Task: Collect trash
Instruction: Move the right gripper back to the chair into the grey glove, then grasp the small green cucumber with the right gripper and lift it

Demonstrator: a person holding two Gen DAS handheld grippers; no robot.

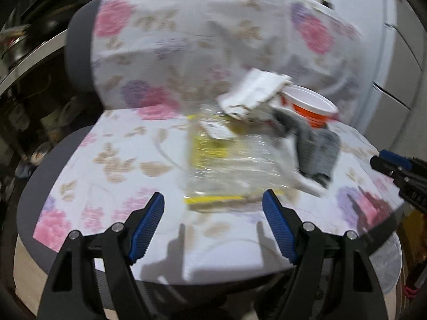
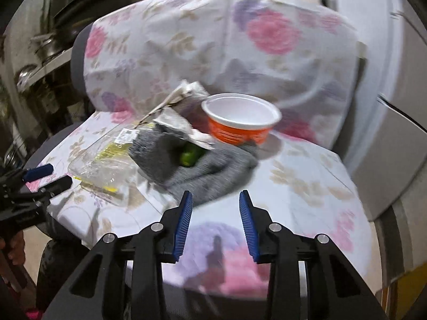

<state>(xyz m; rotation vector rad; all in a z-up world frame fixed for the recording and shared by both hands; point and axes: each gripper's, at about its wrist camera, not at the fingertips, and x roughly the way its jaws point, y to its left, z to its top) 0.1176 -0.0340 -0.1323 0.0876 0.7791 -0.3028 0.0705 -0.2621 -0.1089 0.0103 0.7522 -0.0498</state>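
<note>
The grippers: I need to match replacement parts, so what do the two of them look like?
Both look alike. The left gripper and right gripper each have two black angular plastic fingers with triangular cut-outs, silver round pivot pins, and blue ribbed pads on the inner faces. White lettering shows on the right gripper's black body in the left wrist view, too blurred to read.

Chair (image 1: 40, 181) with grey upholstery, seat and backrest draped in a white floral cloth (image 1: 165, 34) — pink and purple blooms, beige leaves. Far left: dark shelving (image 2: 45, 61) with blurred metal vessels. Right: pale cabinet fronts (image 1: 405, 61) — detail lost to blur.
</note>
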